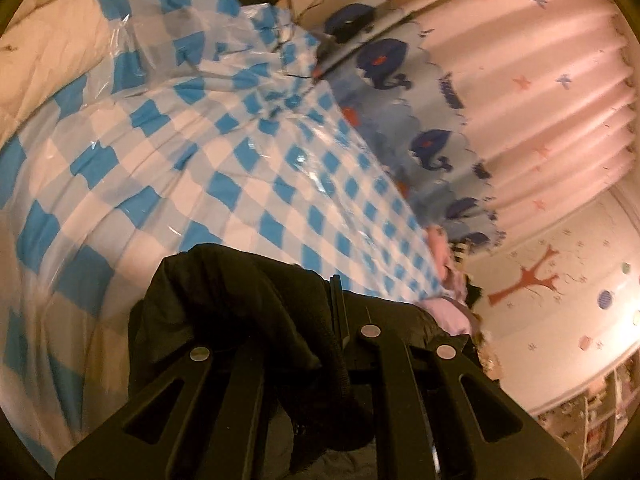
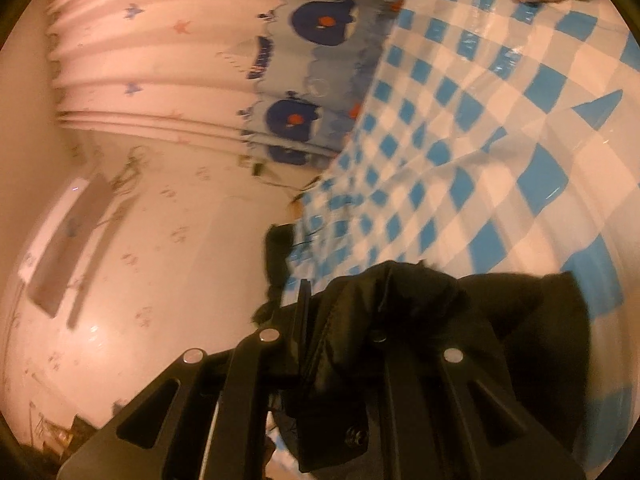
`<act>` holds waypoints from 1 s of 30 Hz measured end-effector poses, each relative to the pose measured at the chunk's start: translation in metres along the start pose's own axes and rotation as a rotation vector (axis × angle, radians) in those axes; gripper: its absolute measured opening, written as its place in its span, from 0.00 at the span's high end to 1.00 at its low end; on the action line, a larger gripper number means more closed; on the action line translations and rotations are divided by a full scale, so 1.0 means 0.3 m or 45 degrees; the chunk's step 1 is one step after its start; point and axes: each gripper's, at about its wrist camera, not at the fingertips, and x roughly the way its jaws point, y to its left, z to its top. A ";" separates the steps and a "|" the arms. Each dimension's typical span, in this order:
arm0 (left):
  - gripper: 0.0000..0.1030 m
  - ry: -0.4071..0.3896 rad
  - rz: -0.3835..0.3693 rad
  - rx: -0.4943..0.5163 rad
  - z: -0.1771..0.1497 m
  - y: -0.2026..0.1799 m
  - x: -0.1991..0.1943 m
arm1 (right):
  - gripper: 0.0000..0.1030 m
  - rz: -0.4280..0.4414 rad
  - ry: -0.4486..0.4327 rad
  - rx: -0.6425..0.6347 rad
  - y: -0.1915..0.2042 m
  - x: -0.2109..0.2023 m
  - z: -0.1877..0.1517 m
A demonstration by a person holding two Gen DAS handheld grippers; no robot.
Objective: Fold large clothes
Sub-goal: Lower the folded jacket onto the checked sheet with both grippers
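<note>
— Black garment [image 1: 224, 304], slick, quilted-looking, is bunching over the blue-checked plastic sheet [image 1: 168, 148]?
— Yes; left gripper [image 1: 336, 308] and right gripper [image 2: 320, 320], both angling downward, are pinching it, probably near its edge.

No legible text, labels or signs anywhere.

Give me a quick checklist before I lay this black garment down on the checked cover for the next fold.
1. Left gripper shut on the black garment: ok.
2. Right gripper shut on the garment: ok, fabric bunched between its fingers.
3. Checked cover ahead free of other items: ok in the middle; a pink cloth lies at its edge.
4. Garment spread flat between the grippers: cannot tell, only bunched ends show.
5. Picture sharp enough to judge placement: not ok, both views are blurred.
</note>
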 end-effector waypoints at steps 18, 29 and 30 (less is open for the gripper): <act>0.74 0.111 0.195 -0.065 0.056 0.127 0.297 | 0.18 -0.268 0.034 0.181 -0.233 0.130 0.069; 0.22 -0.162 0.345 0.371 -0.004 -0.219 0.184 | 0.15 -0.777 0.178 -0.692 0.168 0.250 -0.171; 0.19 -0.131 0.401 0.438 -0.009 -0.241 0.219 | 0.15 -0.807 0.207 -0.743 0.171 0.292 -0.201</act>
